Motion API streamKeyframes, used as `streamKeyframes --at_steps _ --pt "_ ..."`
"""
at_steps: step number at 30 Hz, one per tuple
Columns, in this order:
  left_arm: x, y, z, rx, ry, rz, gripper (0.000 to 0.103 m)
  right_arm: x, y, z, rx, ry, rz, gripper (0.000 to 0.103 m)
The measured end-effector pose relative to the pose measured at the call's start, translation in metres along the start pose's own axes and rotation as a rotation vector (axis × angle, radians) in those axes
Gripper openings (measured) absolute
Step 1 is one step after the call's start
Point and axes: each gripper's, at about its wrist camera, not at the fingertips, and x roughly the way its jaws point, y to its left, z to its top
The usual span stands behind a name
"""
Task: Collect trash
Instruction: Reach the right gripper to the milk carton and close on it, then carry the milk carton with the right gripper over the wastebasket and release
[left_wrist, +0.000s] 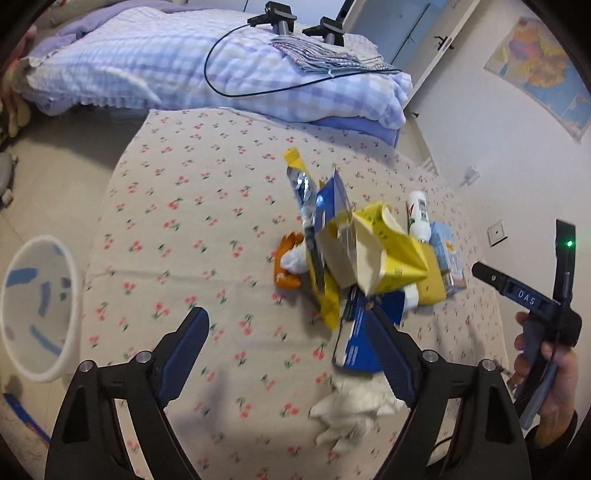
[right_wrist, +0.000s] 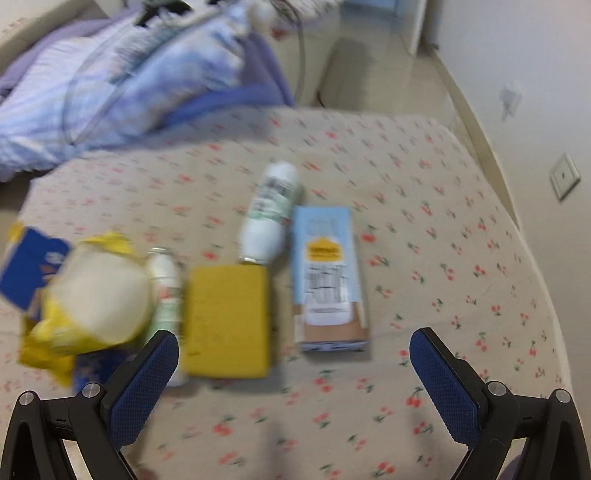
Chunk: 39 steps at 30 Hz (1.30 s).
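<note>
A pile of trash lies on the cherry-print bedsheet (left_wrist: 192, 229): a yellow torn carton (left_wrist: 391, 251), blue packaging (left_wrist: 332, 199), a silver-and-yellow wrapper (left_wrist: 301, 181), an orange wrapper (left_wrist: 286, 266) and a crumpled white tissue (left_wrist: 351, 413). My left gripper (left_wrist: 288, 325) is open and empty, just in front of the pile. My right gripper (right_wrist: 293, 339) is open and empty, above the sheet before a yellow sponge (right_wrist: 227, 321), a light-blue carton (right_wrist: 328, 277), a white bottle (right_wrist: 271, 214) and a smaller white bottle (right_wrist: 168, 288). The right view is blurred.
A white bin (left_wrist: 37, 306) stands on the floor left of the bed. A folded checked blanket (left_wrist: 207, 66) with a black cable and clamps lies at the back. The wall with a socket (right_wrist: 565, 177) is to the right.
</note>
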Motion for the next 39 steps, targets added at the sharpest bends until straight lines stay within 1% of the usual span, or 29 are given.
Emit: streamKeyframes --at_steps 2,3,5,7,8,9,11,13,17,19,20,21,24,27,29,32,35,39 --pt "0.01 -0.004 0.01 -0.001 -0.018 -0.02 0.085 0.008 -0.009 0.006 0.034 0.013 0.007 0.103" --pt "0.013 -0.005 0.013 -0.001 -0.02 -0.031 0.08 0.013 -0.014 0.009 0.049 0.02 0.013 0.102" --pt "0.02 -0.006 0.022 -0.003 -0.033 -0.047 0.073 0.024 -0.019 0.014 0.075 0.045 0.008 0.101" --pt "0.029 -0.007 0.03 -0.013 -0.054 -0.066 0.071 0.036 -0.021 0.017 0.083 0.074 0.006 0.098" --pt "0.031 -0.007 0.032 -0.022 -0.065 -0.079 0.066 0.041 -0.022 0.017 0.086 0.086 0.011 0.095" --pt "0.035 -0.008 0.035 -0.033 -0.073 -0.092 0.058 0.047 -0.023 0.018 0.093 0.102 0.016 0.093" --pt "0.042 -0.01 0.038 -0.046 -0.073 -0.115 0.051 0.055 -0.024 0.017 0.102 0.118 0.016 0.09" --pt "0.047 -0.013 0.041 -0.052 -0.081 -0.121 0.049 0.064 -0.027 0.016 0.117 0.136 0.019 0.089" --pt "0.054 -0.018 0.044 -0.064 -0.1 -0.137 0.043 0.077 -0.034 0.009 0.161 0.17 0.047 0.082" --pt "0.057 -0.019 0.044 -0.075 -0.106 -0.161 0.038 0.084 -0.037 0.005 0.18 0.192 0.066 0.075" --pt "0.058 -0.02 0.043 -0.077 -0.107 -0.161 0.029 0.087 -0.037 0.004 0.189 0.205 0.069 0.065" --pt "0.059 -0.021 0.044 -0.075 -0.11 -0.153 0.022 0.09 -0.039 0.002 0.199 0.217 0.082 0.06" --pt "0.056 -0.023 0.042 -0.065 -0.129 -0.147 0.017 0.086 -0.043 0.001 0.219 0.21 0.092 0.06" --pt "0.048 -0.025 0.04 -0.043 -0.157 -0.131 0.014 0.077 -0.043 0.002 0.212 0.193 0.084 0.059" --pt "0.041 -0.024 0.039 -0.038 -0.18 -0.124 0.014 0.068 -0.044 0.002 0.211 0.179 0.081 0.059" --pt "0.031 -0.019 0.038 -0.051 -0.204 -0.14 0.013 0.055 -0.042 0.004 0.208 0.154 0.087 0.058" --pt "0.016 -0.013 0.035 -0.069 -0.232 -0.158 0.013 0.037 -0.036 0.006 0.191 0.109 0.093 0.057" --pt "0.0 -0.007 0.032 -0.081 -0.265 -0.164 0.013 0.018 -0.026 0.011 0.175 0.059 0.111 0.056"
